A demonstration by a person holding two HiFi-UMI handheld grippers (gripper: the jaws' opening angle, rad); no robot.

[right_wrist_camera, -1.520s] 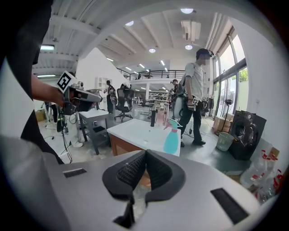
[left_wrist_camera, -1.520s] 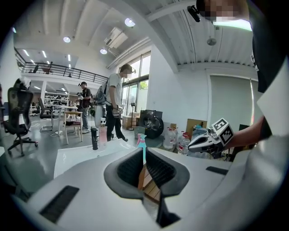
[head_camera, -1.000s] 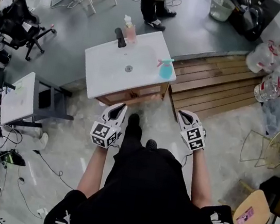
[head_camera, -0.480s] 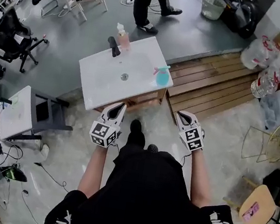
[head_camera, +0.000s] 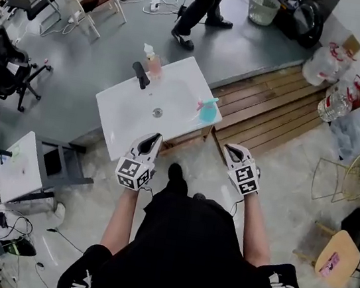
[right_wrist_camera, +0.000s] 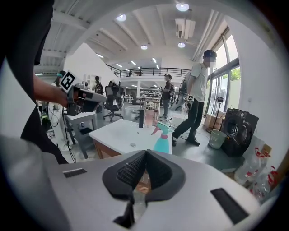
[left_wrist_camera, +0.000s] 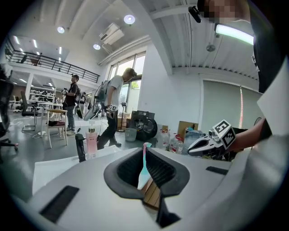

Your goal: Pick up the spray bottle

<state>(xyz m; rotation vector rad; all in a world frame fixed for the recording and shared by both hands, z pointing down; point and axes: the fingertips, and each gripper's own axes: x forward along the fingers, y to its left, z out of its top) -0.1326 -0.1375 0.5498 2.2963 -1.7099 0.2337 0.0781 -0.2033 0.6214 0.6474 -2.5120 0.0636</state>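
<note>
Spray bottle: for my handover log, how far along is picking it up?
Done: nothing yet; the spray bottle stands untouched at the right edge of the white sink counter. In hand: the left gripper and right gripper are held short of the counter, aimed at it, both empty. Remaining: reach in, open the jaws, close on the bottle, lift.
</note>
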